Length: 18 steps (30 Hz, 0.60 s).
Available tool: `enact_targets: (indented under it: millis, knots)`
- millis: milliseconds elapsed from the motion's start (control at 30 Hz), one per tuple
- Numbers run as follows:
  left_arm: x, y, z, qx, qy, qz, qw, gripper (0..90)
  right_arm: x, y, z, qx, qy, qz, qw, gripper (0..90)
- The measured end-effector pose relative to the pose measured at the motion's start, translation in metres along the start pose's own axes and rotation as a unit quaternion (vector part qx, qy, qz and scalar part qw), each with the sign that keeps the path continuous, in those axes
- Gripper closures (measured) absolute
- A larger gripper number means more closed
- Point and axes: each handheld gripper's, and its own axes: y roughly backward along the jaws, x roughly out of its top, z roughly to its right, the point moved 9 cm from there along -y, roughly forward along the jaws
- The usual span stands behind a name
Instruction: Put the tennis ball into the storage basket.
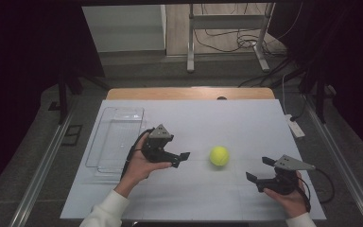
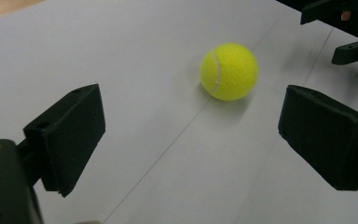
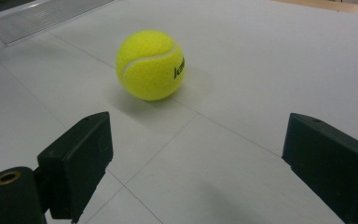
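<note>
- High view: you work at a white table (image 1: pixel 246 123) in a dark room, with a metal stand and cables on the floor beyond its far edge. A clear plastic tray (image 1: pixel 116 142) lies on the table's left side with nothing in it. The yellow tennis ball (image 1: pixel 219 155) sits free on the surface, between your two hands. Your left gripper (image 1: pixel 179 160) is just left of the ball, jaws apart and aimed at it; your right gripper (image 1: pixel 260 169) is to the right and nearer to you, jaws also apart.
- Left gripper view: your jaws stand wide with nothing between them. The tennis ball (image 2: pixel 229 71) rests farther on, beyond the jaw tips and untouched; the right gripper (image 2: pixel 349 30) shows at the upper right corner.
- Right gripper view: these jaws are spread and bare too. The tennis ball (image 3: pixel 150 64) lies ahead toward the left, clear of both pads.
- Progress, as I judge it: nothing is grasped yet. You are at the approach; closing on the ball, lifting it and likely carrying it to the tray all remain.
</note>
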Motion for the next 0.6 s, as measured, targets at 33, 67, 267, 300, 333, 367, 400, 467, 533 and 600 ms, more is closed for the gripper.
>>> enact_targets:
  millis: [33,67,267,300,333,367,400,467,533,600]
  knots:
    - [0.001,0.0,0.0,0.0,-0.001,0.0,1.0,8.5,0.0,0.0,0.0,0.0,0.0,0.0,1.0,8.5]
    - [0.002,-0.001,0.001,-0.001,-0.001,0.001,1.0,8.5,0.0,0.0,0.0,0.0,0.0,0.0,1.0,8.5]
    - [0.006,-0.003,0.002,-0.005,-0.001,0.002,1.0,8.5,-0.001,-0.001,0.0,0.0,-0.001,-0.001,1.0,8.5]
    - [0.007,-0.005,0.002,-0.006,-0.001,0.002,1.0,8.5,-0.001,-0.001,0.0,0.0,-0.001,-0.002,1.0,8.5]
    - [0.007,-0.005,0.002,-0.006,-0.001,0.002,1.0,8.5,-0.001,-0.001,0.0,0.0,-0.001,-0.002,1.0,8.5]
    - [0.008,-0.006,0.002,-0.008,-0.001,0.001,1.0,8.5,-0.001,-0.001,0.0,0.001,-0.001,-0.002,1.0,8.5]
    - [0.008,-0.007,0.003,-0.009,0.0,0.001,1.0,8.5,-0.001,-0.002,0.0,0.001,-0.002,-0.002,1.0,8.5]
    - [0.011,-0.01,0.004,-0.012,-0.001,0.0,0.9999,8.5,-0.001,-0.002,0.0,0.002,-0.002,-0.003,1.0,8.5]
    - [0.011,-0.011,0.004,-0.012,-0.002,0.0,0.9999,8.5,-0.001,-0.002,0.0,0.002,-0.001,-0.002,1.0,8.5]
    - [0.013,-0.013,0.005,-0.015,-0.003,-0.001,0.9999,8.5,-0.001,-0.002,-0.001,0.002,-0.002,-0.003,1.0,8.5]
